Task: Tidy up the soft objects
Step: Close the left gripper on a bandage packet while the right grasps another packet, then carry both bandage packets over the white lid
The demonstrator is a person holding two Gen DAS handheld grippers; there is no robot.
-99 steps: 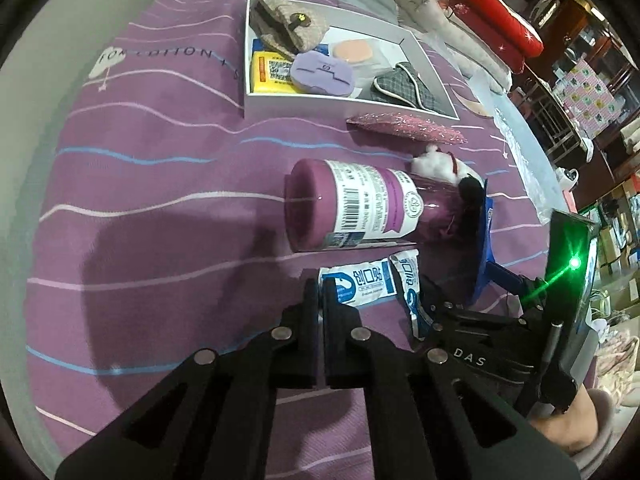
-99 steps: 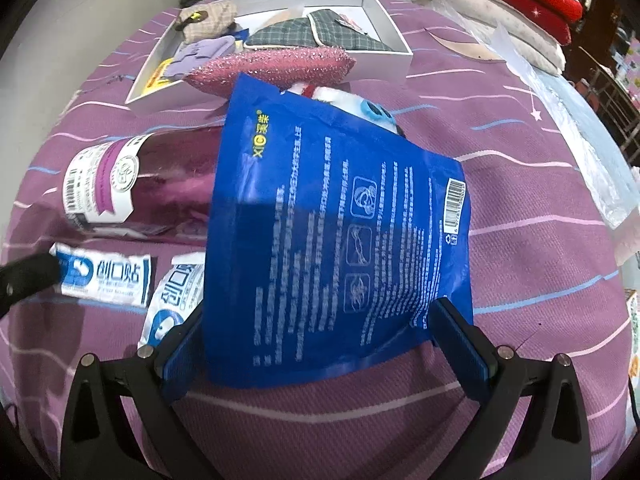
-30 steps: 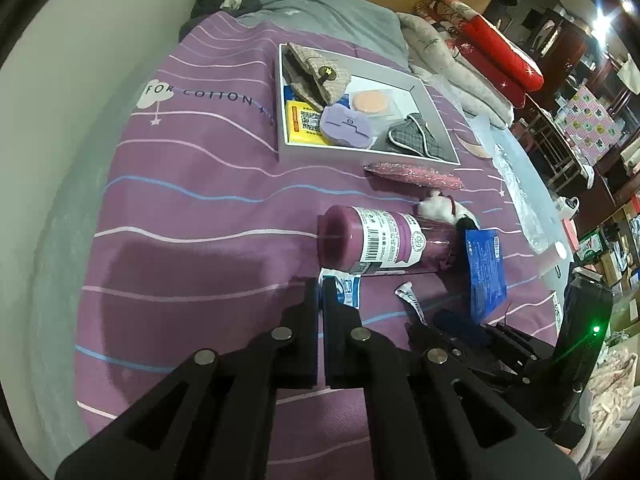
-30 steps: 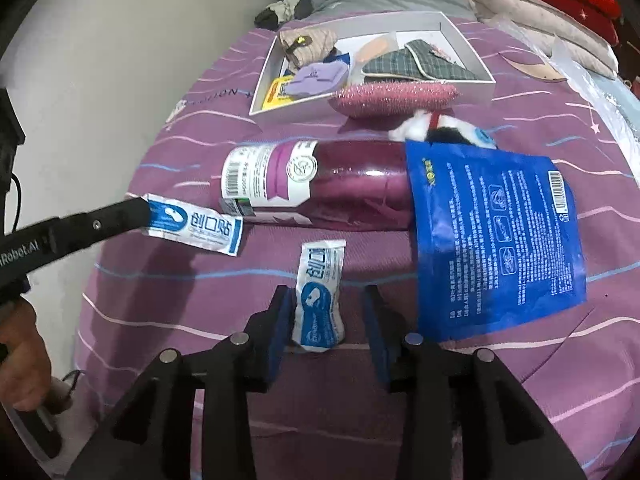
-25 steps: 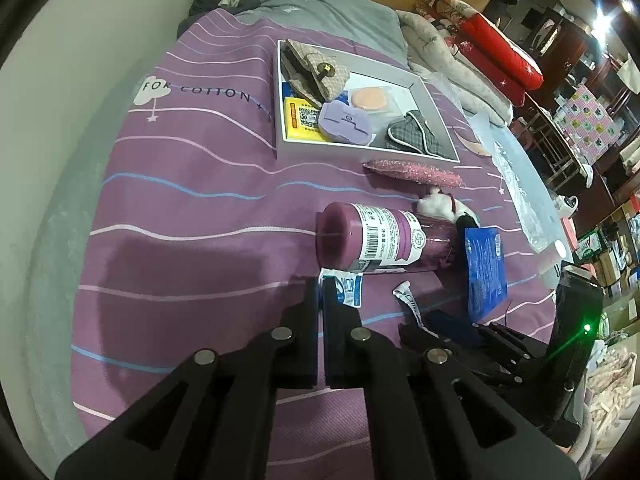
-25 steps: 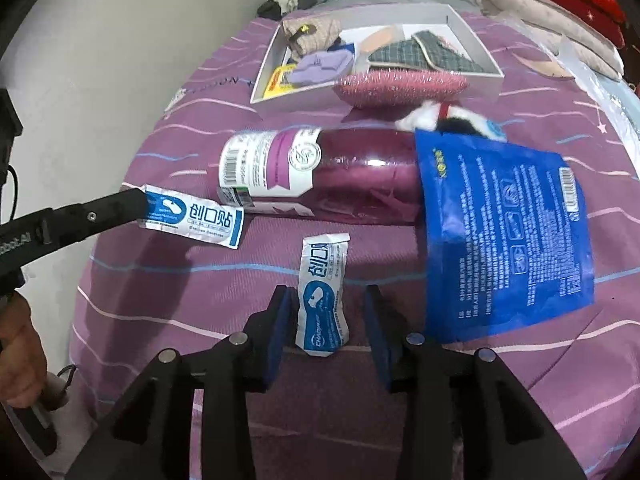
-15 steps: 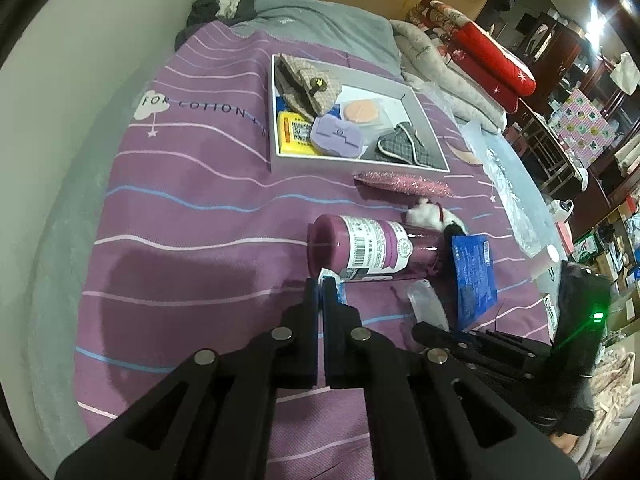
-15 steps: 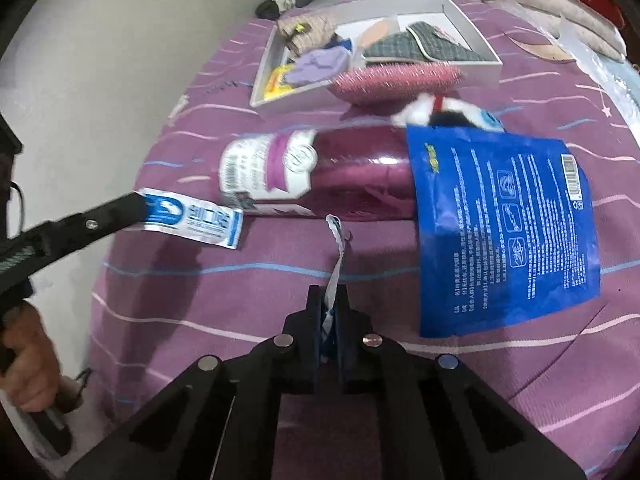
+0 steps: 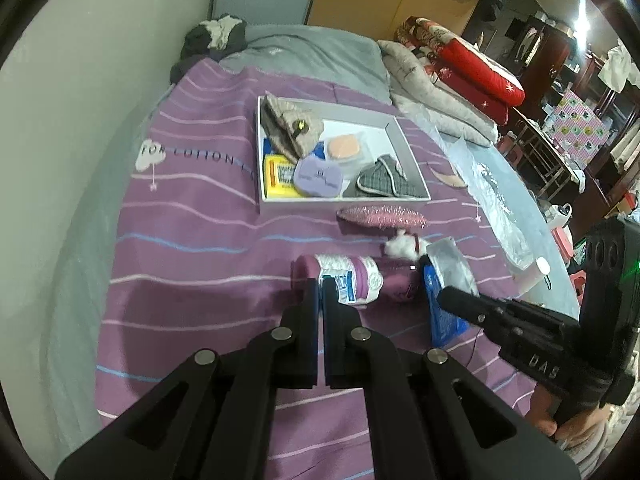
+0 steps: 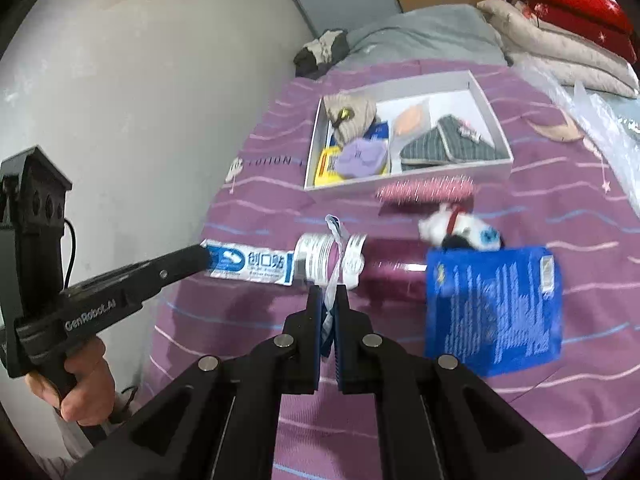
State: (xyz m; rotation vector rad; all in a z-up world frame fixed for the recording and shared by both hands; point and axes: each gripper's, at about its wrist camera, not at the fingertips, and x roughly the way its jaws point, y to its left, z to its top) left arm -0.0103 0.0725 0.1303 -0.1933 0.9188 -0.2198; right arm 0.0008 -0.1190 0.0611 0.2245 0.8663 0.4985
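Note:
My left gripper (image 9: pixel 320 286) is shut on the end of a blue-and-white plaster packet (image 9: pixel 345 289). The right wrist view shows that packet (image 10: pixel 248 266) hanging level above the purple bedspread. My right gripper (image 10: pixel 328 292) is shut on a second plaster packet (image 10: pixel 334 268), which stands edge-on between the jaws. From the left wrist view its silvery back (image 9: pixel 452 264) shows at the right gripper's (image 9: pixel 444 294) tip. Both packets are off the bed. The white box (image 9: pixel 340 200) farther back holds several soft items.
A purple bottle (image 10: pixel 392 264) lies on its side below both packets, with a blue pouch (image 10: pixel 492 308) to its right. A pink glitter pouch (image 10: pixel 424 192) and a small plush toy (image 10: pixel 460 232) lie between the bottle and the box (image 10: pixel 400 184). Folded quilts are stacked at the back right.
The right gripper closed on the second packet and lifted it off the bedspread. Both grippers rose, so the bed and box look farther away. The left kept its packet.

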